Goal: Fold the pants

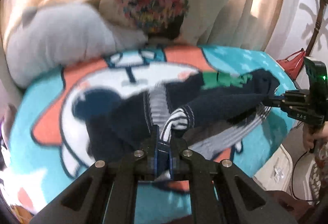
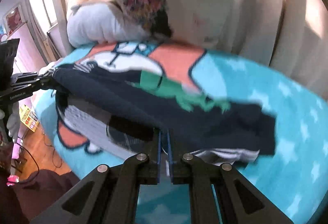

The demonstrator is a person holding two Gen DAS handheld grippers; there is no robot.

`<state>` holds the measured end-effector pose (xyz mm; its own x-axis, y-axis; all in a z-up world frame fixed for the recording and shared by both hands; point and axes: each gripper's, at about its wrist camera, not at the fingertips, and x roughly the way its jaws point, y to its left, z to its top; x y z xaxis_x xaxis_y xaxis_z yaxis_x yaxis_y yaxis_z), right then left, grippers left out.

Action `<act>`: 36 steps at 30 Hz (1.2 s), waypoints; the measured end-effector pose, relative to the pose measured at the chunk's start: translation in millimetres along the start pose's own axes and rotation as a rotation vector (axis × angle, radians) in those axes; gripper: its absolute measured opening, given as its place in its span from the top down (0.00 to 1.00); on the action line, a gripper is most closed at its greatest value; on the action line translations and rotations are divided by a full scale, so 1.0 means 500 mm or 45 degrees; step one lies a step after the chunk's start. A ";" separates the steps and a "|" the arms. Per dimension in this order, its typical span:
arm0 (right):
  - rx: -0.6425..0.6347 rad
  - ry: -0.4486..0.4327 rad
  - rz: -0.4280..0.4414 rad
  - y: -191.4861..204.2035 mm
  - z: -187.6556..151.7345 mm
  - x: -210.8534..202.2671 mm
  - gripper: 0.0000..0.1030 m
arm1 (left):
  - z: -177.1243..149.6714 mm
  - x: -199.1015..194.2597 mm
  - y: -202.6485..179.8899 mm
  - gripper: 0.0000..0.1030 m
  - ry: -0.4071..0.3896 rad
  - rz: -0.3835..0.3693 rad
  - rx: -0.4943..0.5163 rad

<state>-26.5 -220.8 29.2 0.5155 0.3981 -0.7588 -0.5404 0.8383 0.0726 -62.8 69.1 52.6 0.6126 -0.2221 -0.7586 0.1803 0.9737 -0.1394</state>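
Navy pants (image 2: 184, 119) in both clamped claws

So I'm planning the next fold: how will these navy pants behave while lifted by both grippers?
Probably floppy: the pants sag and crease between the left gripper and right gripper, both shut on the fabric. Likely light, since thin pinches carry them. The free end may drag on the blanket, so lift high.

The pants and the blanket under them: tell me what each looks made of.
Pants: soft navy knit, probably cotton jersey, matte; they drape and crease limply and have striped ribbed cuffs and a green print. Blanket: plush fleece by its look, fuzzy and matte, printed with a turquoise, orange and white cartoon. Blur leaves the fibres uncertain.
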 end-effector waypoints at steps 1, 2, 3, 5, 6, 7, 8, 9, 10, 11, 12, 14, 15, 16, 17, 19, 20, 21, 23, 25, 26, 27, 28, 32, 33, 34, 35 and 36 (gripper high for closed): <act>0.017 0.011 0.008 0.001 -0.014 0.008 0.94 | -0.013 0.008 0.005 0.92 0.016 -0.008 -0.028; 0.039 0.023 0.018 0.001 -0.030 0.016 0.94 | -0.026 0.017 0.011 0.91 0.032 -0.009 -0.053; 0.056 0.030 0.022 0.000 -0.042 0.024 0.94 | -0.038 0.023 0.017 0.88 0.046 -0.010 -0.080; 0.085 0.028 0.018 -0.002 -0.061 0.031 0.93 | -0.060 0.024 0.033 0.86 0.059 -0.047 -0.142; 0.095 0.022 0.015 -0.003 -0.066 0.032 0.92 | -0.066 0.019 0.041 0.85 0.058 -0.076 -0.162; 0.110 0.014 0.009 -0.005 -0.071 0.031 0.89 | -0.072 0.009 0.048 0.82 0.051 -0.095 -0.174; 0.123 0.012 0.007 -0.007 -0.073 0.029 0.88 | -0.076 -0.004 0.055 0.81 0.037 -0.098 -0.173; 0.134 0.009 0.005 -0.009 -0.074 0.026 0.84 | -0.081 -0.022 0.064 0.78 0.015 -0.096 -0.176; 0.147 0.021 -0.002 -0.011 -0.076 0.021 0.79 | -0.083 -0.035 0.072 0.74 -0.003 -0.099 -0.183; 0.160 0.016 -0.008 -0.013 -0.078 0.010 0.76 | -0.084 -0.051 0.082 0.73 -0.027 -0.095 -0.196; 0.165 0.009 -0.007 -0.016 -0.079 0.002 0.72 | -0.084 -0.066 0.090 0.70 -0.050 -0.072 -0.208; 0.178 -0.019 -0.007 -0.018 -0.085 -0.026 0.71 | -0.076 -0.095 0.107 0.69 -0.088 -0.021 -0.237; 0.177 -0.039 -0.007 -0.019 -0.084 -0.039 0.71 | -0.069 -0.105 0.112 0.69 -0.110 -0.015 -0.245; 0.174 -0.060 -0.007 -0.020 -0.082 -0.052 0.71 | -0.060 -0.120 0.115 0.68 -0.143 -0.018 -0.258; 0.176 -0.086 -0.011 -0.021 -0.077 -0.065 0.71 | -0.051 -0.129 0.116 0.67 -0.175 -0.037 -0.272; 0.207 -0.150 -0.011 -0.027 -0.068 -0.086 0.71 | -0.031 -0.133 0.109 0.59 -0.210 -0.116 -0.280; 0.226 -0.175 0.007 -0.031 -0.062 -0.090 0.71 | -0.021 -0.124 0.098 0.59 -0.208 -0.146 -0.269; 0.248 -0.187 0.028 -0.033 -0.056 -0.086 0.71 | -0.011 -0.107 0.081 0.59 -0.189 -0.157 -0.245; 0.281 -0.181 0.044 -0.034 -0.045 -0.064 0.71 | -0.001 -0.072 0.053 0.59 -0.141 -0.157 -0.200; 0.303 -0.164 0.064 -0.032 -0.037 -0.040 0.71 | 0.006 -0.026 0.037 0.59 -0.084 -0.161 -0.176; 0.316 -0.154 0.083 -0.030 -0.035 -0.026 0.71 | 0.008 -0.002 0.036 0.59 -0.051 -0.147 -0.183; 0.332 -0.141 0.106 -0.029 -0.033 -0.011 0.71 | 0.011 0.020 0.041 0.59 -0.025 -0.115 -0.191; 0.341 -0.133 0.118 -0.029 -0.030 -0.001 0.71 | 0.014 0.042 0.050 0.59 -0.002 -0.068 -0.200; 0.377 -0.117 0.114 -0.040 -0.014 0.031 0.71 | 0.028 0.102 0.089 0.69 0.061 -0.028 -0.268; 0.395 -0.116 0.110 -0.048 -0.008 0.037 0.71 | 0.032 0.107 0.096 0.71 0.052 -0.024 -0.277; 0.409 -0.119 0.107 -0.055 -0.003 0.040 0.71 | 0.037 0.109 0.102 0.71 0.038 -0.006 -0.284; 0.429 -0.131 0.112 -0.064 0.003 0.041 0.71 | 0.039 0.113 0.110 0.71 0.035 0.020 -0.295; 0.446 -0.144 0.120 -0.070 0.007 0.041 0.71 | 0.040 0.117 0.119 0.71 0.035 0.019 -0.312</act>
<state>5.1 -240.8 13.3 0.5551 0.5021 -0.6631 -0.3392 0.8646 0.3706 -0.8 113.1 12.6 0.5922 -0.2092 -0.7781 -0.0229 0.9610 -0.2758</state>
